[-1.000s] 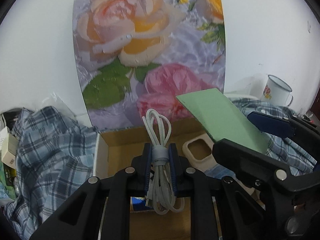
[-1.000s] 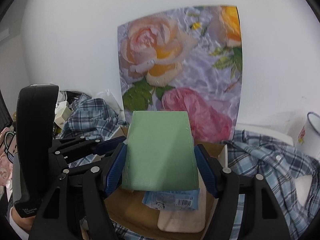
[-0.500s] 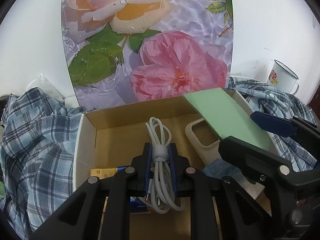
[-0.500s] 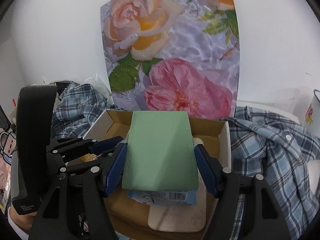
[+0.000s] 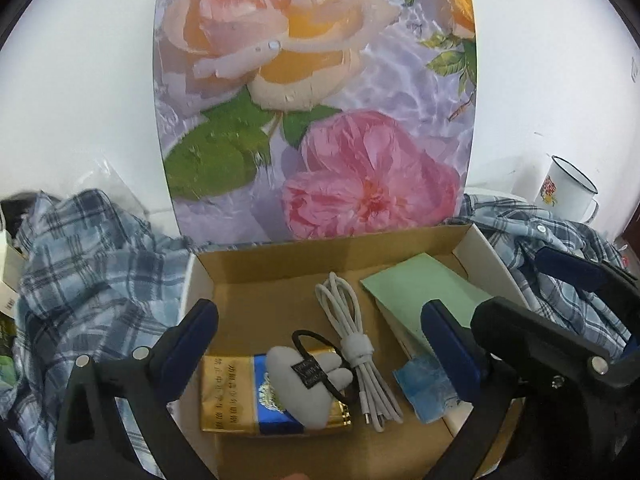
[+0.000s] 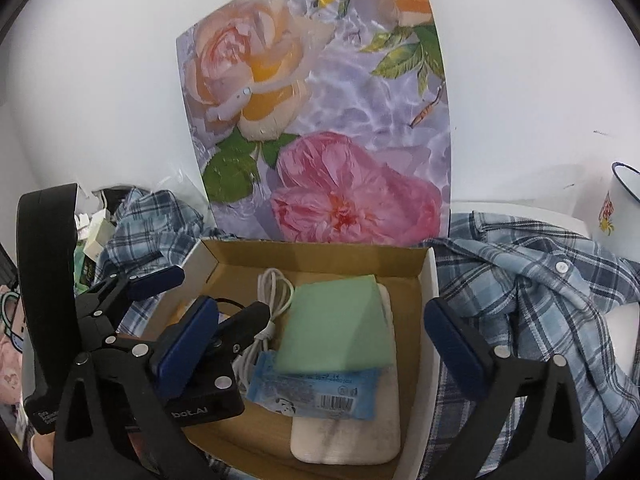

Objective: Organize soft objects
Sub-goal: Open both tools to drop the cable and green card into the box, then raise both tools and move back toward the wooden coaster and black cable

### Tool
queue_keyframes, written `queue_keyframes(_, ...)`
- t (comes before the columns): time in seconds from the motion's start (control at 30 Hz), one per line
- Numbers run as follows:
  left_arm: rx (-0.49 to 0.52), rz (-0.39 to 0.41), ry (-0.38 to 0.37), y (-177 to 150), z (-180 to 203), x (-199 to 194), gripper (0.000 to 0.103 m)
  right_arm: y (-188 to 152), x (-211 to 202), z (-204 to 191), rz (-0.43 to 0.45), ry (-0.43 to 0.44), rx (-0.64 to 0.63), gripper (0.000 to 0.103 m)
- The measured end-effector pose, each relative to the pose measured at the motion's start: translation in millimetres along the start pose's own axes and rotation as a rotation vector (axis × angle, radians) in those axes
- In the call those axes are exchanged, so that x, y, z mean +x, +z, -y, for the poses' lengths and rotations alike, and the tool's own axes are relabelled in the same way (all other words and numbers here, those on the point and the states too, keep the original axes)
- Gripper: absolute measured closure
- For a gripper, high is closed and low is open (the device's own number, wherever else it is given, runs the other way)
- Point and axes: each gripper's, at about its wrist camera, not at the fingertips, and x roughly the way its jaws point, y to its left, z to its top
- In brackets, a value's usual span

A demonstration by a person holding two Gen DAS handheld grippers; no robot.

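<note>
Inside the open cardboard box [image 5: 256,304], both deliveries are lying free — the bundled white charging cable [image 5: 352,336] at the centre, the flat green foam sheet [image 6: 340,324] at three o'clock of it, resting over a cream silicone case [image 6: 352,436] and a blue wipes packet [image 6: 316,392]. The left gripper [image 5: 320,352] and right gripper [image 6: 320,344] are hovering with fingers spread wide, having just been opening, nothing between them. Release looks finished; next, I judge, comes lifting clear and reaching for the blue plaid shirt [image 6: 532,304] crumpled on the desk.
</note>
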Motion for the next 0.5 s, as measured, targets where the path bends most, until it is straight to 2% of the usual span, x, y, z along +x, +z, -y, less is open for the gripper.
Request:
queue_keyframes(0.27, 0.003, 0.039, -0.007, 5.5, 1.7, -20.1, 0.000, 7.2, -12.9, -3.3, 0.027, -0.009, -0.017, 0.001)
queue_keyframes(0.5, -0.012, 0.104, -0.008, 14.5, -2.5, -42.5, 0.000, 16.2, -37.7, -14.0, 0.109, 0.018, -0.063, 0.000)
